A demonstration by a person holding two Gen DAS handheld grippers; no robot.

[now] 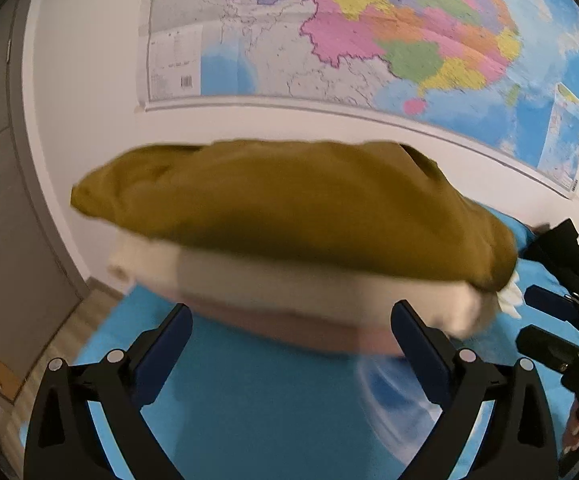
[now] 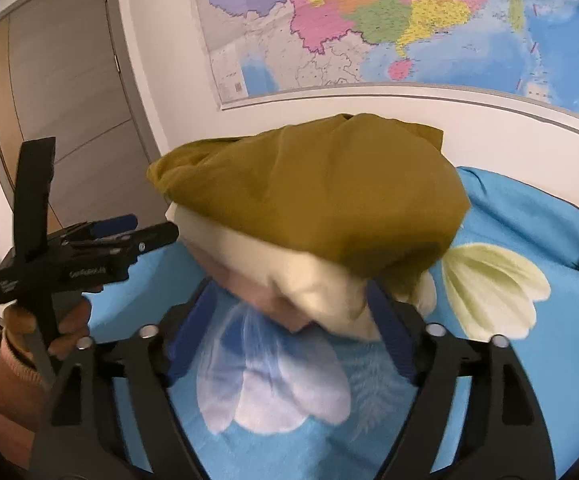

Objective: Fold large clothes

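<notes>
A stack of folded clothes lies on the blue bed sheet (image 1: 257, 400): an olive-mustard garment (image 1: 289, 204) on top, a cream one (image 1: 273, 284) under it and a pinkish layer at the bottom. The same stack shows in the right wrist view, olive garment (image 2: 321, 196) over cream garment (image 2: 313, 284). My left gripper (image 1: 291, 332) is open, its blue-padded fingers just in front of the stack's near edge. My right gripper (image 2: 289, 316) is open, fingers at the stack's near edge; the right finger tip is under the overhanging cloth. Neither holds anything.
A large wall map (image 1: 369, 28) hangs behind the bed. A grey door (image 2: 61, 80) stands to the left. The sheet has pale flower prints (image 2: 493, 284). The other gripper shows at the edge of each view (image 1: 569, 320) (image 2: 89, 252). Dark clothing (image 1: 561, 252) lies at far right.
</notes>
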